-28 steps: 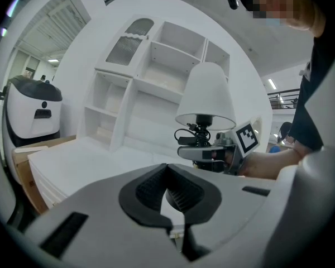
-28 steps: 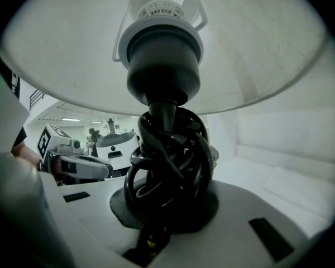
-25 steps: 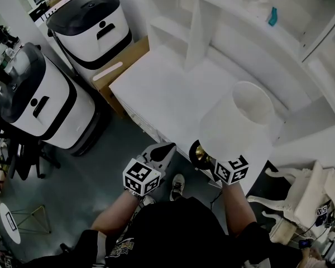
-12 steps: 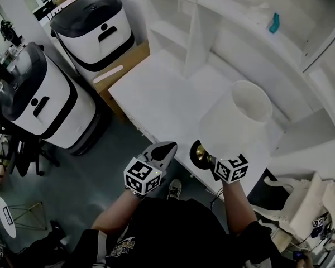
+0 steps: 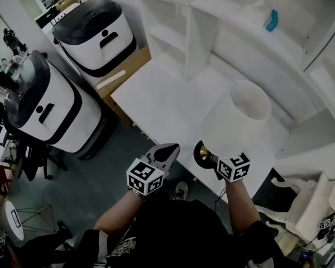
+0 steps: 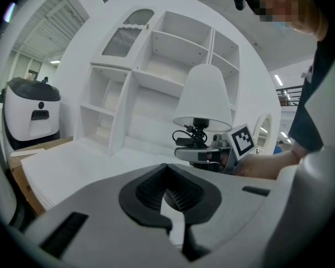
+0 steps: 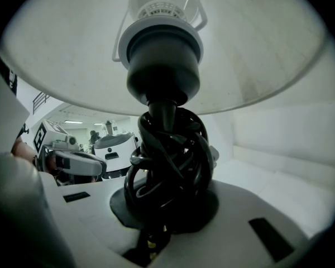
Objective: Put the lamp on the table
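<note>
The lamp (image 5: pixel 237 121) is pictured with a matt, off-white shade, finely grained like cloth or paper, and a foot (image 5: pixel 201 154) of glossy brass-coloured metal. A shiny black cord (image 7: pixel 167 161) is seen bundled on the stem, below a dull black plastic socket (image 7: pixel 163 66). The left gripper (image 6: pixel 168 197) and right gripper (image 7: pixel 166 208) are shown in matt grey plastic, the left one's pads (image 6: pixel 181 197) black and ribbed. The table (image 5: pixel 156 99) and shelves (image 5: pixel 173 32) are finished in smooth, matt white. Two machines (image 5: pixel 95 29) are cased in glossy white plastic with dark tops. A box (image 5: pixel 123 66) of plain brown cardboard is set on a dull grey floor (image 5: pixel 95 177).
</note>
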Demonstrator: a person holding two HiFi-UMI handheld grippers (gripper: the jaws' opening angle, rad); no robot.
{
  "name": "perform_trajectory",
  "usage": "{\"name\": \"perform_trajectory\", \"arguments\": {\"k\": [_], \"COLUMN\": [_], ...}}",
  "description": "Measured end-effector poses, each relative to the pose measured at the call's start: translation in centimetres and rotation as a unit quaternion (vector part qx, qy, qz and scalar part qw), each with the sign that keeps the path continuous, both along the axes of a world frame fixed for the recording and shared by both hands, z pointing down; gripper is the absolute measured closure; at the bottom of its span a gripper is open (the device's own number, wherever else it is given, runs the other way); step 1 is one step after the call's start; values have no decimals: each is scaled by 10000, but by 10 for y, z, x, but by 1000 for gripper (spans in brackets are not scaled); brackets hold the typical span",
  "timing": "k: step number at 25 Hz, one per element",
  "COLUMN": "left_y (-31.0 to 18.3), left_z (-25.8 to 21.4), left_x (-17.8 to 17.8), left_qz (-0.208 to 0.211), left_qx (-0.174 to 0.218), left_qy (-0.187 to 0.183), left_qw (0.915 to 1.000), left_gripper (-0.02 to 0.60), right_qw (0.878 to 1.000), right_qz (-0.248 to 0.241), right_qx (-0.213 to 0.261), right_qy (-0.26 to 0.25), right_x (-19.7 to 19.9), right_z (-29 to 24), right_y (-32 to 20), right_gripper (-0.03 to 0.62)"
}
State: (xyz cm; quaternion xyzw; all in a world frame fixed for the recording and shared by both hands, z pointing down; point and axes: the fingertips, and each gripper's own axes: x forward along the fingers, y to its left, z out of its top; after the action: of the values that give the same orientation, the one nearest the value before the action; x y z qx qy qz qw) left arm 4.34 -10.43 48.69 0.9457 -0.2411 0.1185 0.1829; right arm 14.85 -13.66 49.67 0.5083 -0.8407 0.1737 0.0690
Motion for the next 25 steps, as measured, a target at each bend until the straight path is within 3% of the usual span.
{"name": "perform_trajectory", "arguments": {"k": [13, 25], "left_y": [-40, -100], "left_z": [10, 25], "left_x": [19, 30], "left_qz": [665, 1224], "left_qx": [-122, -232], "left_qy": [13, 102], "left_qw": [9977, 9922], "left_gripper": [575, 575], "right_qw": [9989, 9965], "right_qz": [455, 826], "right_qx": [-47, -107], "right_qy": [-66, -71], "right_x": [3, 9], "right_z": [13, 31], "right_y": [-29, -90], "right_gripper": [542, 542]}}
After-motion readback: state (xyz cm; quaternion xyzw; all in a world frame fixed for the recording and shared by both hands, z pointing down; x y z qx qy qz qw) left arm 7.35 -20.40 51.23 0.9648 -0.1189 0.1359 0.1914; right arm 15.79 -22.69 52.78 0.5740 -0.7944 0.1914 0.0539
